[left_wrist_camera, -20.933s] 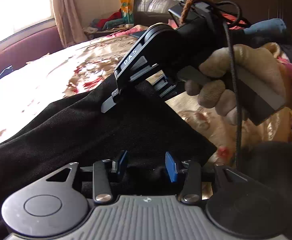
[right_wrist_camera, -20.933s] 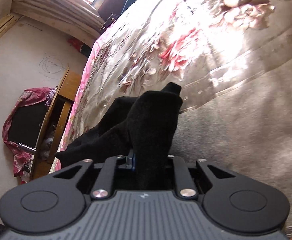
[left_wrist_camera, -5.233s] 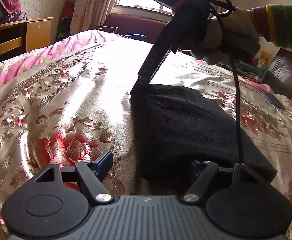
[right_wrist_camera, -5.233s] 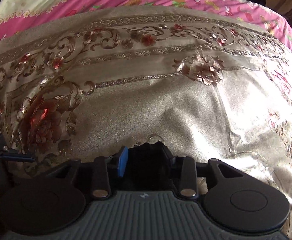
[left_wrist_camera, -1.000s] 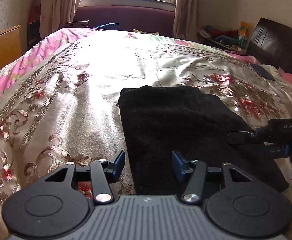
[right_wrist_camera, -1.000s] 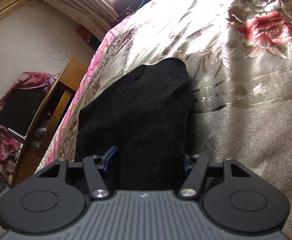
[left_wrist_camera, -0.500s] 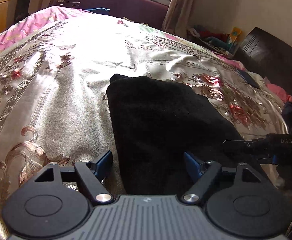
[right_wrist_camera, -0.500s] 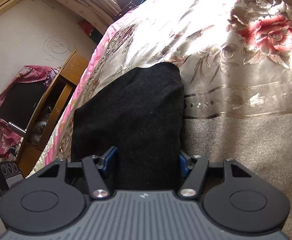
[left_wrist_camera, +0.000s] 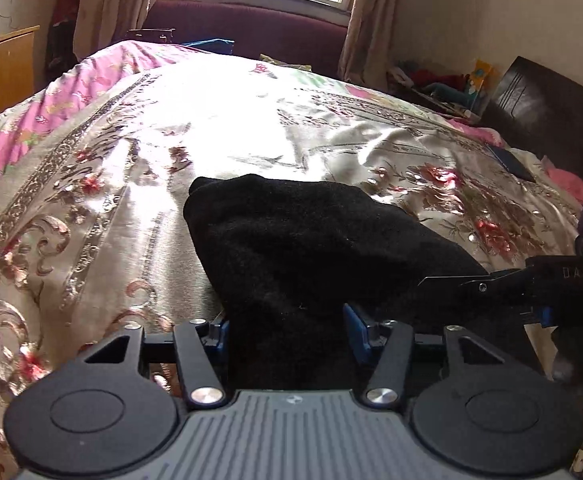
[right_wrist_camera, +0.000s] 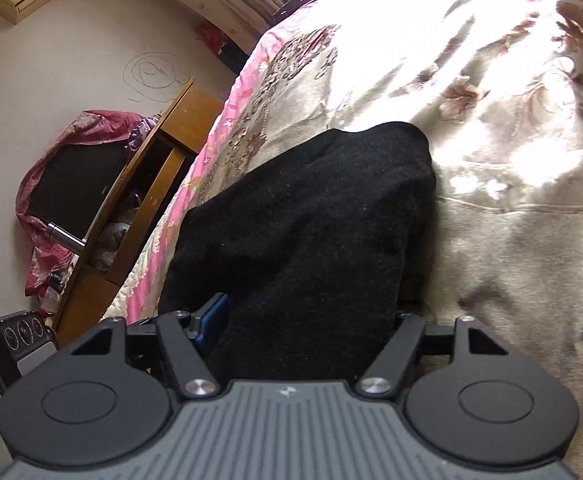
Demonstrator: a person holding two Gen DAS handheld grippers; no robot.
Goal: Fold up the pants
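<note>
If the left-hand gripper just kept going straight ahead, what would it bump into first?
Most likely the black pants: the folded bundle already sits between the closing fingers of the left gripper and fills the path ahead, the bedspread lying beyond.

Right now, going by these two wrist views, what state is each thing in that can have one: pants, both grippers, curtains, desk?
Black pants: folded into a thick bundle on the bedspread, near edge raised off it.
Left gripper: jaws closing, pants' near edge between them.
Right gripper: jaws opening, pants fabric between them.
Curtains: drawn apart, window bright.
Wooden desk: open-fronted, clutter inside.
</note>
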